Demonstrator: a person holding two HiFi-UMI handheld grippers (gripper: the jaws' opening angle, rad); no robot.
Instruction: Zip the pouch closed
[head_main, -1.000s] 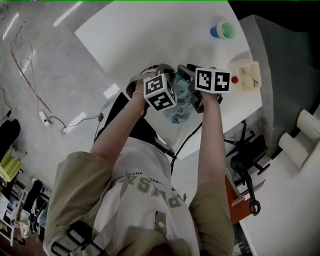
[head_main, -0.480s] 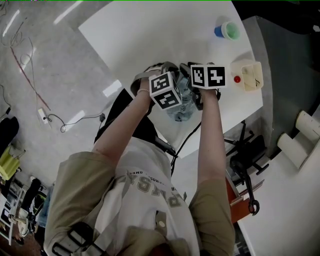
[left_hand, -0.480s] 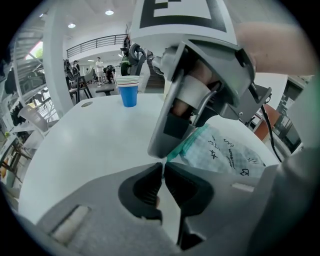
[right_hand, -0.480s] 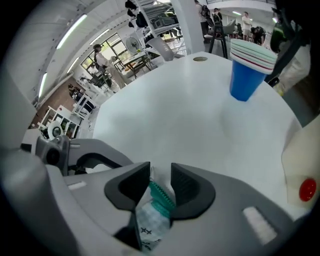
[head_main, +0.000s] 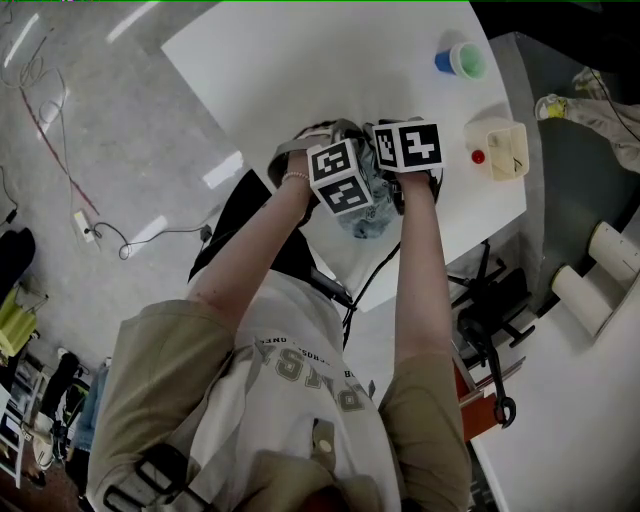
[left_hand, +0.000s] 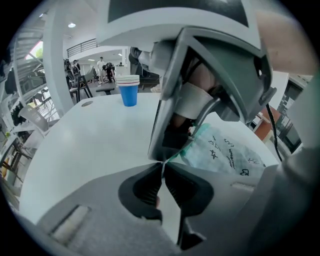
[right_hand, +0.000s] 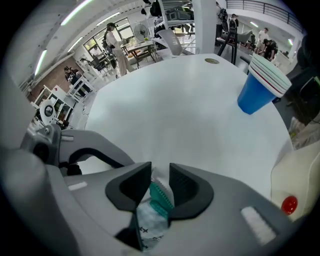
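- Pouch (left_hand: 226, 156): clear film with small print and a teal zip edge. It is held between the 2 grippers over the near part of the table (head_main: 300, 70). Whether it rests on the table cannot be told.
- Left gripper (left_hand: 163, 168): jaws pinched together on 1 thin end of the pouch.
- Right gripper (right_hand: 160, 186): jaws narrow and just been closing. The teal zip (right_hand: 161, 196) stands between them, apparently not yet clamped.
- Step in hand: seating the right jaws on the zip, judged an early stage.
- Next move: a firm nip there, then a pull along the zip away from the left gripper, which anchors.
- Axis: long axis seems to run gripper to gripper, zip edge uppermost.
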